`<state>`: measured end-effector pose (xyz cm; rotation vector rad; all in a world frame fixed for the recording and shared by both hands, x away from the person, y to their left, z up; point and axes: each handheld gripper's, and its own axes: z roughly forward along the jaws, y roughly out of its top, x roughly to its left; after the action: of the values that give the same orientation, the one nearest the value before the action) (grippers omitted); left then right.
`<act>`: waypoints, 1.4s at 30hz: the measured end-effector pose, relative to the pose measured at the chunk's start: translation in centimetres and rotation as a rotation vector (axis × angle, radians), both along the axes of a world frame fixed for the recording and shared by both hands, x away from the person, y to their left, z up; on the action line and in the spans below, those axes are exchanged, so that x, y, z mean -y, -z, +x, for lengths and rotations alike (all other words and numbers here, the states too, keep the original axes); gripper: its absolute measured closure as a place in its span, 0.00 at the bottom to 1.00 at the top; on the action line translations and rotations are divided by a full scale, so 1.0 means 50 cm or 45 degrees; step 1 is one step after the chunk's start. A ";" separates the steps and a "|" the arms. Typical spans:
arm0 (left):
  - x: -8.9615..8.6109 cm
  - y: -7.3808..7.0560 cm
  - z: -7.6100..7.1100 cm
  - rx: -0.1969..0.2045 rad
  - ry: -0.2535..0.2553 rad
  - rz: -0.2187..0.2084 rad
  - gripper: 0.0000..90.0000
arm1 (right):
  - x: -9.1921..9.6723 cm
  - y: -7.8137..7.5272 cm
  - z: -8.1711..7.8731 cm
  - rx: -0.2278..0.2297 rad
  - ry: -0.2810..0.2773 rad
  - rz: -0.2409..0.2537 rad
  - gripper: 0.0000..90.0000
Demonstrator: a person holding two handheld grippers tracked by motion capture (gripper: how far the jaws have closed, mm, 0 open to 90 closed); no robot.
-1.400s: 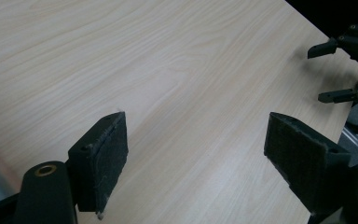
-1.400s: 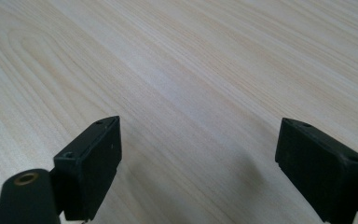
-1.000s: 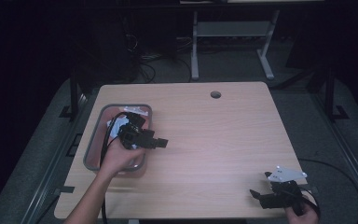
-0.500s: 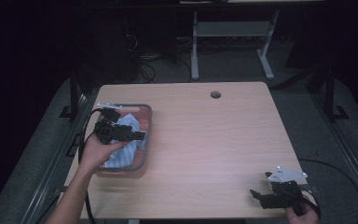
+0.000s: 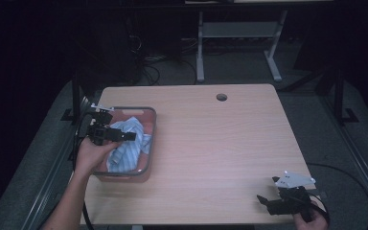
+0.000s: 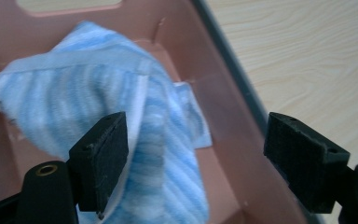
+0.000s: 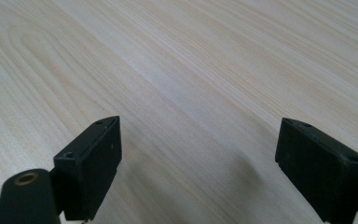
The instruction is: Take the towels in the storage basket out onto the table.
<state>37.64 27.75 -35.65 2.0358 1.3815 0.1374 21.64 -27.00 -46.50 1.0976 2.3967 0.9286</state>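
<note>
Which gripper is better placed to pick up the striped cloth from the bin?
The left gripper, probably: it hangs open over the pink bin, its jaws astride the blue striped cloth. The right gripper, also open, sits far off at the table's near corner.

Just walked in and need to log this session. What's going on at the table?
A person holds a two-jaw gripper in each hand at a wooden table. The left gripper is over a pinkish bin at the table's left side, jaws open around a blue-and-white striped cloth lying inside it, not clamped on it. The right gripper sits open near the table's front right corner, with bare wood between its jaws.
</note>
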 end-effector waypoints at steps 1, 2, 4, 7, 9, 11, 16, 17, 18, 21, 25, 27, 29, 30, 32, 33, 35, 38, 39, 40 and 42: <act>0.000 0.003 0.003 -0.004 -0.014 0.025 0.24 | -0.001 0.000 0.000 -0.002 0.000 0.002 0.15; 0.001 0.007 0.006 -0.016 -0.023 0.050 0.23 | -0.001 0.001 0.001 -0.003 -0.005 0.000 0.15; 0.003 0.017 0.011 -0.040 -0.043 0.107 0.24 | -0.004 0.001 0.001 -0.002 -0.013 -0.004 0.15; 0.010 0.034 0.017 -0.063 -0.071 0.170 0.25 | -0.007 -0.001 -0.001 -0.002 -0.023 -0.008 0.15; 0.016 0.047 0.023 -0.091 -0.087 0.220 0.25 | -0.007 -0.001 -0.001 0.003 -0.029 -0.014 0.15; 0.022 0.060 0.027 -0.111 -0.101 0.261 0.25 | -0.007 0.000 -0.001 -0.003 -0.025 -0.010 0.15; 0.033 0.086 0.041 -0.193 -0.096 0.343 0.27 | -0.008 0.001 0.000 -0.003 -0.031 -0.011 0.15; 0.038 0.101 0.048 -0.267 -0.062 0.330 0.29 | -0.008 0.000 0.000 -0.002 -0.032 -0.011 0.15; 0.038 0.101 0.048 -0.267 -0.062 0.330 0.29 | -0.008 0.000 0.000 -0.002 -0.032 -0.011 0.15; 0.049 0.114 0.054 -0.299 -0.051 0.386 0.31 | -0.006 -0.001 -0.001 0.002 -0.034 -0.010 0.15; 0.054 0.125 0.057 -0.321 -0.048 0.438 0.39 | -0.006 -0.001 -0.001 0.005 -0.036 -0.012 0.15; 0.058 0.129 0.057 -0.316 -0.038 0.460 0.43 | -0.008 -0.001 -0.002 0.006 -0.041 -0.015 0.15; 0.062 0.129 0.056 -0.314 -0.028 0.476 0.47 | -0.011 -0.001 -0.003 0.004 -0.045 -0.010 0.15; 0.062 0.129 0.056 -0.314 -0.028 0.476 0.48 | -0.013 0.000 -0.003 0.004 -0.043 -0.006 0.15; 0.064 0.129 0.055 -0.309 -0.026 0.484 0.52 | -0.016 0.000 -0.002 0.007 -0.049 -0.009 0.15; 0.066 0.130 0.055 -0.312 -0.026 0.485 0.54 | -0.018 0.001 -0.003 0.003 -0.050 -0.008 0.15; 0.068 0.131 0.054 -0.314 -0.033 0.481 0.56 | -0.020 0.000 -0.003 0.004 -0.050 -0.008 0.15; 0.066 0.130 0.055 -0.320 -0.037 0.481 0.61 | -0.019 0.000 -0.002 0.014 -0.057 -0.008 0.15; 0.067 0.130 0.056 -0.326 -0.052 0.472 0.62 | -0.019 0.000 -0.002 0.020 -0.058 -0.010 0.15; 0.066 0.130 0.056 -0.330 -0.054 0.468 0.63 | -0.019 0.000 -0.003 0.020 -0.055 -0.006 0.15; 0.065 0.129 0.056 -0.331 -0.052 0.465 0.66 | -0.019 -0.001 -0.003 0.020 -0.055 -0.002 0.15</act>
<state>40.46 24.50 -42.11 2.3923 1.6554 0.1564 21.50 -26.06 -46.47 1.0378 2.4172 0.9458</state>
